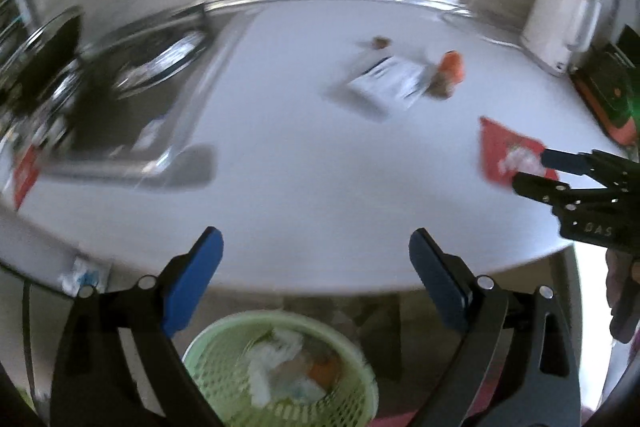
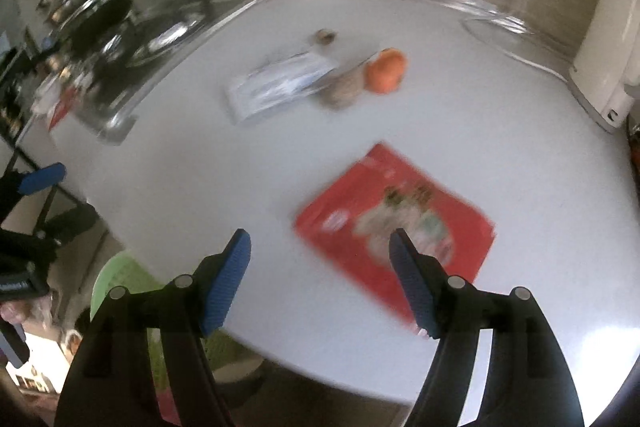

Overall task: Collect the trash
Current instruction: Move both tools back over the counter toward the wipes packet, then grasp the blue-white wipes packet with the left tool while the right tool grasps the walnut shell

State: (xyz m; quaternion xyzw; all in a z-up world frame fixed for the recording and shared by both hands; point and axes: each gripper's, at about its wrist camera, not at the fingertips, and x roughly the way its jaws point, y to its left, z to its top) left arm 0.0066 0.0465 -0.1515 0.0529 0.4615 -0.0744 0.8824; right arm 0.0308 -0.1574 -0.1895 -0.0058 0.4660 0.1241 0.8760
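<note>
A red snack packet [image 2: 394,223] lies flat on the white table [image 2: 240,167]; it also shows in the left wrist view [image 1: 508,151]. My right gripper [image 2: 320,259] is open and hovers just above the packet's near left edge; it shows in the left wrist view [image 1: 528,169] at the right. My left gripper [image 1: 316,255] is open and empty above the table's front edge, over a green mesh basket [image 1: 224,367] holding crumpled trash. Farther back lie a white and blue wrapper [image 2: 280,83], a brownish lump [image 2: 344,89], an orange piece [image 2: 386,69] and a small brown scrap [image 2: 325,35].
A metal sink [image 1: 132,107] with dishes sits at the left. A white appliance [image 2: 608,67] stands at the back right with a cord. A dark and orange device [image 1: 608,95] lies at the right table edge. The green basket [image 2: 116,283] stands on the floor below the front edge.
</note>
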